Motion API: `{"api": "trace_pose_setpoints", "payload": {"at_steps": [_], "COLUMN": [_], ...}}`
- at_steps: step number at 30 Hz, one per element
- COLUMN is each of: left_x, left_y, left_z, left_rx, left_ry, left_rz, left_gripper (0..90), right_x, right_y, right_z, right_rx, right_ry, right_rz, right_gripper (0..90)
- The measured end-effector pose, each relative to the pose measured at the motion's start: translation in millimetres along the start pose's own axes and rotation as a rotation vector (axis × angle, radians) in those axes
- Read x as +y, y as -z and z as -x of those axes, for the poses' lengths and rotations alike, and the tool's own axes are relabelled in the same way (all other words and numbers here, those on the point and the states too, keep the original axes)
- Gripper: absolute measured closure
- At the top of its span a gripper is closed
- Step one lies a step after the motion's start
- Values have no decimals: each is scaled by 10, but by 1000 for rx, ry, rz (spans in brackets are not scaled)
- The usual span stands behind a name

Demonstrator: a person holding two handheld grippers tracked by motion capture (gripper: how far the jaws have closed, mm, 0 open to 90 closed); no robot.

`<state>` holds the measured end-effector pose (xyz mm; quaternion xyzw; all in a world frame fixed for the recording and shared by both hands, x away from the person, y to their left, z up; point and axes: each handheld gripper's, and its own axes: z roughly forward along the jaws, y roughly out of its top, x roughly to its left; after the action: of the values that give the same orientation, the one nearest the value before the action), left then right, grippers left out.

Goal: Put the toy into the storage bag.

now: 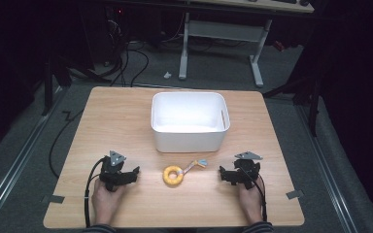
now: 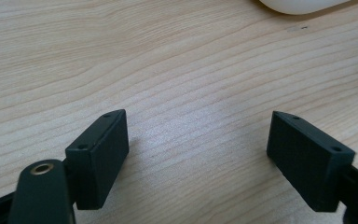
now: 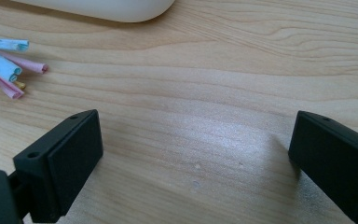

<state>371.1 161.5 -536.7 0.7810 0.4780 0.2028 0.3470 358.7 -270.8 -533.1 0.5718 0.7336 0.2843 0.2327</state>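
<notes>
A yellow ring (image 1: 173, 175) lies on the wooden table (image 1: 111, 121) between my two grippers, with a small bundle of coloured paper strips (image 1: 196, 164) trailing from its far right side. The strip ends (image 3: 4, 67) show at the left of the right gripper view. A white bin (image 1: 189, 120) stands behind the ring; it looks empty. My left gripper (image 1: 135, 171) rests on the table left of the ring, jaws wide apart over bare wood (image 2: 196, 140). My right gripper (image 1: 222, 172) rests to the ring's right, also open with nothing between its jaws (image 3: 193, 154).
The bin's lower edge (image 2: 303, 5) shows at the top of the left gripper view and again (image 3: 107, 10) at the top of the right gripper view. Tape tabs (image 1: 52, 198) mark the table's front corners. A desk frame (image 1: 221, 34) and cables stand on the floor beyond.
</notes>
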Motion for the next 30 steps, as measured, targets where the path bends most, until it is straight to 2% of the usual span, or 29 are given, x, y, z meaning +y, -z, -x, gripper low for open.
{"api": "trace_pose_setpoints", "payload": {"at_steps": [10, 30], "left_x": [3, 15], "left_y": [-3, -18], "left_z": [9, -10], "left_rx": [6, -28], "left_ry": [1, -29], "left_rz": [-2, -8], "left_gripper": [209, 174], "right_x": [-7, -6], "right_y": [6, 7], "right_z": [-5, -25], "right_rx": [3, 24], "right_ry": [7, 29], "right_rz": [0, 3], "right_gripper": [28, 36]}}
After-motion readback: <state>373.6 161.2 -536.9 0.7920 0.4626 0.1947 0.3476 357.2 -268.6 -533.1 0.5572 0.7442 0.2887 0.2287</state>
